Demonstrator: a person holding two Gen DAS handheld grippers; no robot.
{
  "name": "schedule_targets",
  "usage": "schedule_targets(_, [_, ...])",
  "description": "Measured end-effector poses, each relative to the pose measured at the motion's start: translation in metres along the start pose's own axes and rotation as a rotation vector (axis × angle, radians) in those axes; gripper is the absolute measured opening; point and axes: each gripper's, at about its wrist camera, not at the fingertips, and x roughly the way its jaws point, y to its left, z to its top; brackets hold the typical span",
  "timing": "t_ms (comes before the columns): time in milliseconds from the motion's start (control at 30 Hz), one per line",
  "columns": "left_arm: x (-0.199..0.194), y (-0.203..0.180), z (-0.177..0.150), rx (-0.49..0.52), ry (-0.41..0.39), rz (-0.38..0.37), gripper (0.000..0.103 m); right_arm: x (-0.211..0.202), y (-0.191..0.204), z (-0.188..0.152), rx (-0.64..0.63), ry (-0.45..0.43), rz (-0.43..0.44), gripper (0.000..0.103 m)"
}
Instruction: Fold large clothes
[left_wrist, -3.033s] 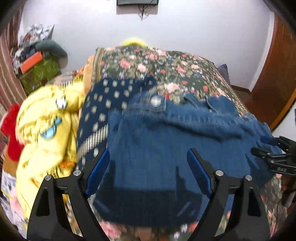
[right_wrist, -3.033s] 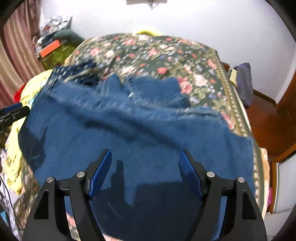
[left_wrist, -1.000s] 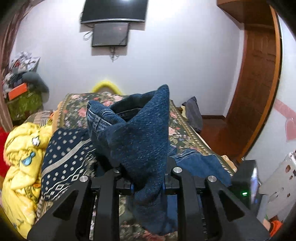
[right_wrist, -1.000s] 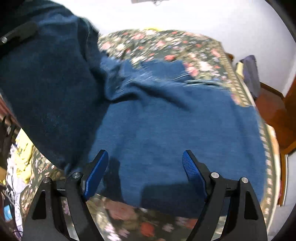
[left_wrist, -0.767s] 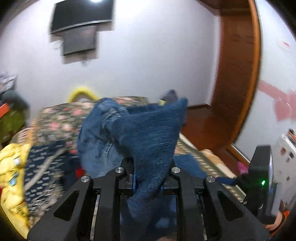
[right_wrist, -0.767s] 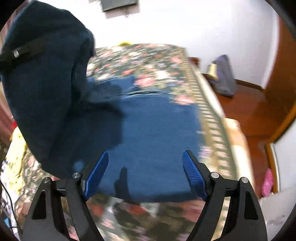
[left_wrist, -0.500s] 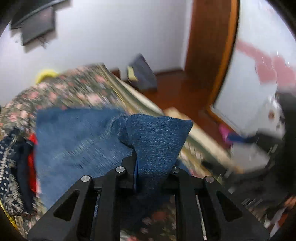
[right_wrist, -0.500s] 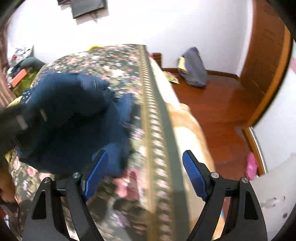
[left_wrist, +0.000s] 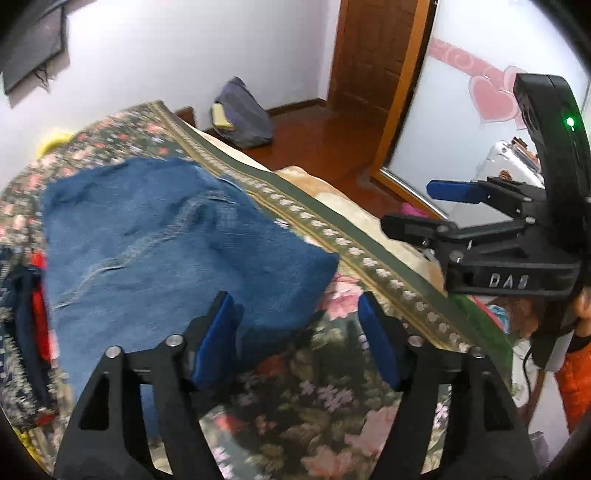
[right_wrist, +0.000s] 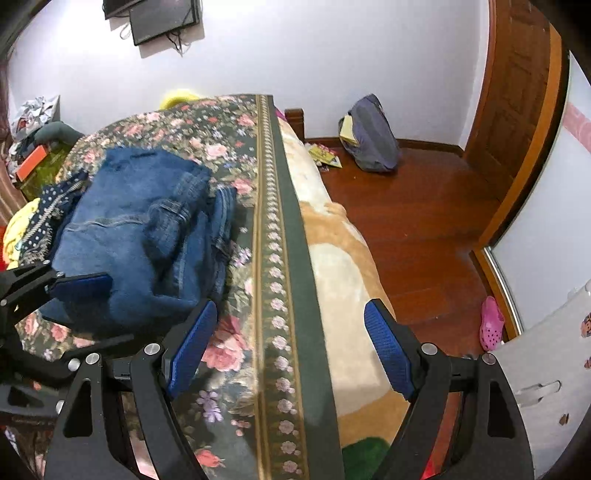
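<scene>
Denim, dark blue and heavy, lies folded over itself on the flowered bedspread (right_wrist: 236, 155): the jeans (left_wrist: 155, 236) sit in a thick bundle towards the side of the bed nearest the wooden floor (right_wrist: 413, 206), one corner reaching close to the green patterned border (right_wrist: 288, 236) of the cover. The left gripper (left_wrist: 299, 332) hangs just above that near corner with its jaws opening; the cloth lies under and between the blue pads (left_wrist: 214, 332), but neither pad presses on it. The right gripper (right_wrist: 291, 343) is off to the side, over the border and the tan blanket (right_wrist: 343, 266) beneath it, its jaws spread wide with nothing between them. From the left wrist view the right gripper's body shows at the edge of the bed, with a green light on the unit behind it. Beside the jeans, on the far side from the floor, lie a dark dotted garment (right_wrist: 55, 199) and something yellow (right_wrist: 18, 229). A grey bag (right_wrist: 373, 136) leans against the white wall, and a pink shoe (right_wrist: 491, 321) lies on the floor near the mirrored door.
</scene>
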Motion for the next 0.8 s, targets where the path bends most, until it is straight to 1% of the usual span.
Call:
schedule_targets(67, [-0.018,0.008,-0.004,0.002,-0.029,0.056,0.071,-0.006,0.006,0.004,-0.010,-0.017,0.017,0.080])
schedule_targets(100, [-0.021,0.012,-0.003,0.002,-0.036,0.071,0.071,-0.007,0.009,0.005,-0.014,-0.022,0.022,0.080])
schedule_targets(200, [-0.043,0.035,-0.009,-0.014,-0.078,0.150,0.076,-0.009,0.022,0.012,-0.042,-0.043,0.041,0.080])
schedule_targets(267, [-0.050,0.052,-0.010,-0.037,-0.100,0.187,0.084,-0.008,0.031,0.015,-0.059,-0.051,0.050,0.080])
schedule_targets(367, [-0.069,0.083,-0.017,-0.094,-0.124,0.254,0.085,-0.005,0.046,0.022,-0.080,-0.059,0.078,0.080])
schedule_targets(533, [-0.082,0.134,-0.029,-0.196,-0.126,0.315,0.085,0.005,0.068,0.033,-0.095,-0.055,0.143,0.080])
schedule_targets(633, [-0.082,0.160,-0.036,-0.248,-0.118,0.337,0.085,0.016,0.080,0.039,-0.088,-0.043,0.188,0.085])
schedule_targets(733, [-0.073,0.179,-0.041,-0.285,-0.098,0.340,0.085,0.030,0.090,0.044,-0.096,-0.017,0.226,0.085])
schedule_targets(800, [-0.068,0.187,-0.045,-0.307,-0.083,0.323,0.085,0.043,0.095,0.046,-0.104,0.007,0.230,0.085])
